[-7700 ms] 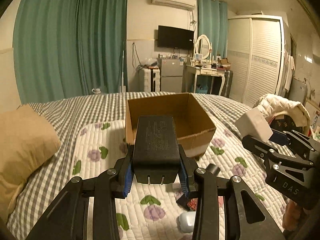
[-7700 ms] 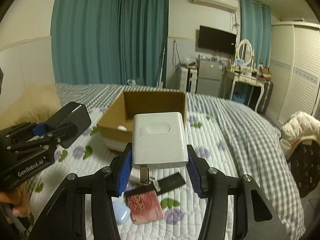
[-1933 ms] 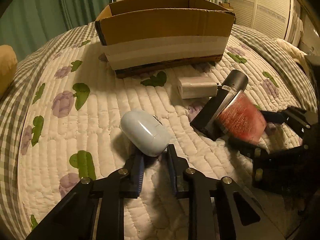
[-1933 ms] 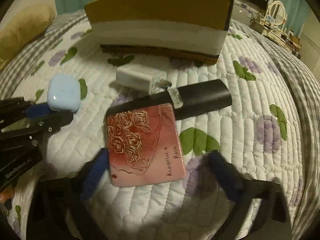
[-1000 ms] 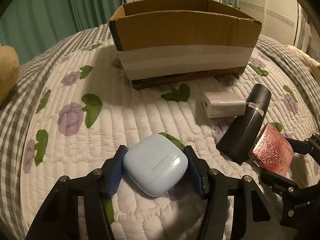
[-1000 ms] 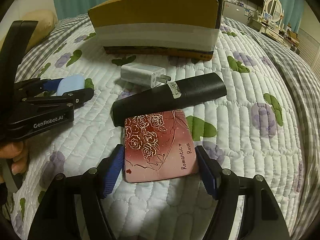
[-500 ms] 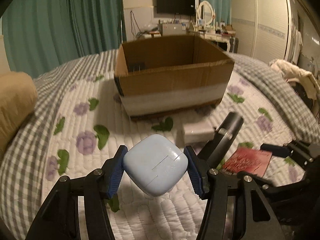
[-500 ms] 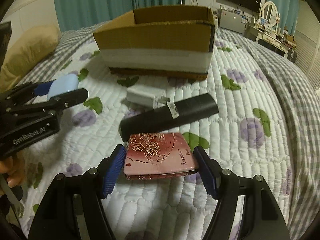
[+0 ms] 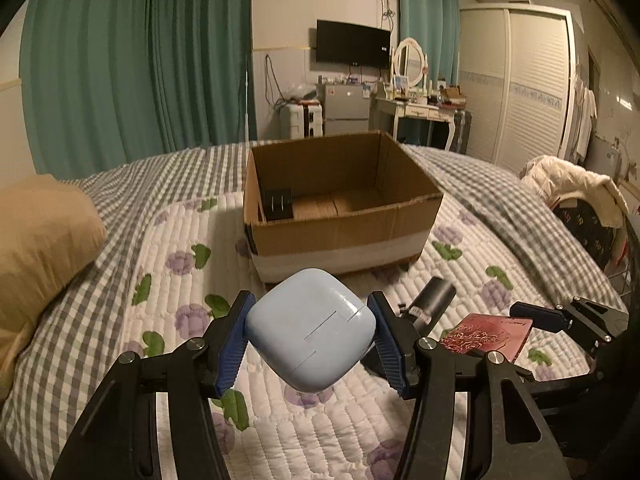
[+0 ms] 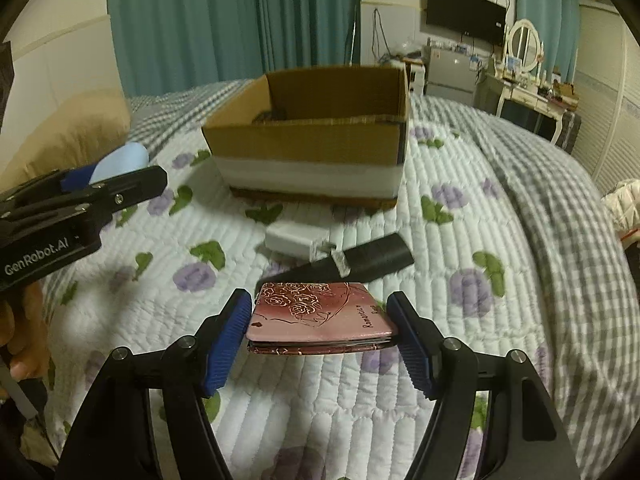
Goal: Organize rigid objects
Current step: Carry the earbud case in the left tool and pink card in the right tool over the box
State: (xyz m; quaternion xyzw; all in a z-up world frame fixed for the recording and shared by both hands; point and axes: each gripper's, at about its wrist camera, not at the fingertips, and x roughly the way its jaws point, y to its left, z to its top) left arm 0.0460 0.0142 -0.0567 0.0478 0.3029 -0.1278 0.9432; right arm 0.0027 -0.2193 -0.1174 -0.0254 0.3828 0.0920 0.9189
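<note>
My left gripper point(image 9: 311, 340) is shut on a pale blue rounded case point(image 9: 311, 343) and holds it above the quilt, in front of the open cardboard box point(image 9: 340, 236). A black charger point(image 9: 277, 203) lies in the box's left corner. My right gripper point(image 10: 322, 326) is shut on a flat red case with a rose pattern point(image 10: 320, 318), lifted off the quilt. The red case also shows in the left wrist view point(image 9: 486, 336). A black cylinder point(image 10: 360, 262) and a white charger point(image 10: 294, 239) lie on the quilt between the grippers and the box point(image 10: 312, 160).
The flowered quilt point(image 9: 180, 264) covers a grey checked bed. A tan pillow point(image 9: 36, 236) lies at the left. A white jacket on a chair point(image 9: 576, 184) stands beside the bed at the right. Curtains, a dresser and a wardrobe are far behind.
Both grippers have risen from the quilt with their objects: the left with the blue case, the right with the red case. The box's inside has come into view.
</note>
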